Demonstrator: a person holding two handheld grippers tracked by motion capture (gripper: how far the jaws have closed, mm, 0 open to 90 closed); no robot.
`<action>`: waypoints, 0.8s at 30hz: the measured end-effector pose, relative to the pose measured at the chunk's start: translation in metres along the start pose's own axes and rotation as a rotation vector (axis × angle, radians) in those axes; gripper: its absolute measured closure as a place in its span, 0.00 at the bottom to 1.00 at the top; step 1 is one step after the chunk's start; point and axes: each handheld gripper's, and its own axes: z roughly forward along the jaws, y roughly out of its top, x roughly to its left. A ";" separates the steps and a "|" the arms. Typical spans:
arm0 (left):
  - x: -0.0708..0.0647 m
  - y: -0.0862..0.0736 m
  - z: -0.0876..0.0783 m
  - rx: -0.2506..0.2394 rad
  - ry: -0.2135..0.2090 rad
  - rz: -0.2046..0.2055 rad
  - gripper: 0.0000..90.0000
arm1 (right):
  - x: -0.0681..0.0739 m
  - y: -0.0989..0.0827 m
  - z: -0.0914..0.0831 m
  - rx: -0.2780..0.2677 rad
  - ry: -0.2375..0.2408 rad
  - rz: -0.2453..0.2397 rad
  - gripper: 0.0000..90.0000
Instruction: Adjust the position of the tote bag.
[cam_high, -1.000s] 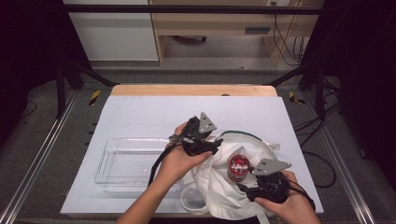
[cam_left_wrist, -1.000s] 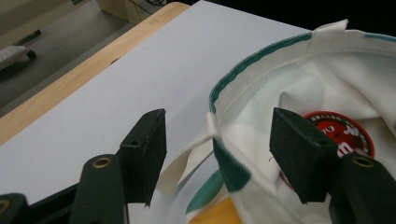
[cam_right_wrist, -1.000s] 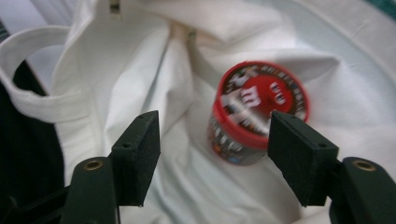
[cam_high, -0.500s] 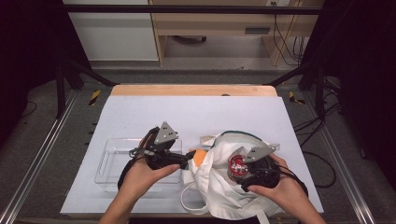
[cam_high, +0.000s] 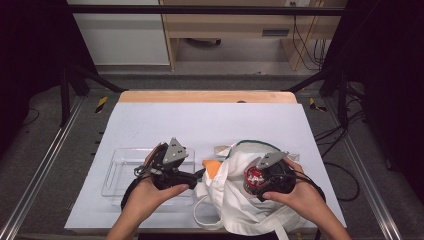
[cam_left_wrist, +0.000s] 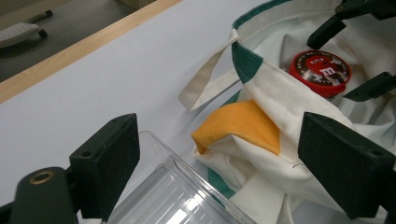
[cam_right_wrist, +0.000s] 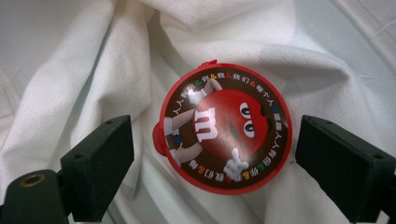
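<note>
A white cloth bag (cam_high: 235, 205) with green trim lies crumpled at the table's front right. Inside it is a round can with a red cartoon lid (cam_high: 252, 177) (cam_right_wrist: 224, 126). An orange piece (cam_high: 212, 167) (cam_left_wrist: 243, 126) sticks out at the bag's (cam_left_wrist: 289, 98) left rim. My left gripper (cam_high: 199, 175) (cam_left_wrist: 224, 154) points at that rim from above the tray's right end. Its jaws have just been opening and stand wide, with nothing pressed. My right gripper (cam_high: 254, 181) (cam_right_wrist: 210, 158) hangs over the can. Its jaws have just been opening too, with the lid between them and untouched.
A clear plastic tray (cam_high: 117, 175) (cam_left_wrist: 187, 196) sits front left, beside the bag. The white table top (cam_high: 200, 125) ends in a wooden strip (cam_high: 205, 96) at the far edge. Metal rails run along both sides, and cables lie on the floor at right.
My left hand has moved left, from over the bag to the tray's right end. The right hand has shifted a little farther from the table's front edge, over the can. Both grippers' jaws have widened.
</note>
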 end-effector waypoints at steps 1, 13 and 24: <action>0.000 -0.001 -0.001 0.005 0.014 0.006 0.14 | -0.001 0.001 0.002 0.004 0.003 0.002 0.12; 0.014 -0.027 -0.009 0.049 0.022 -0.043 0.13 | -0.006 0.006 0.015 0.042 0.044 -0.041 0.13; 0.023 -0.031 -0.014 0.052 0.033 -0.075 0.11 | -0.007 0.006 0.020 0.067 0.055 -0.066 0.19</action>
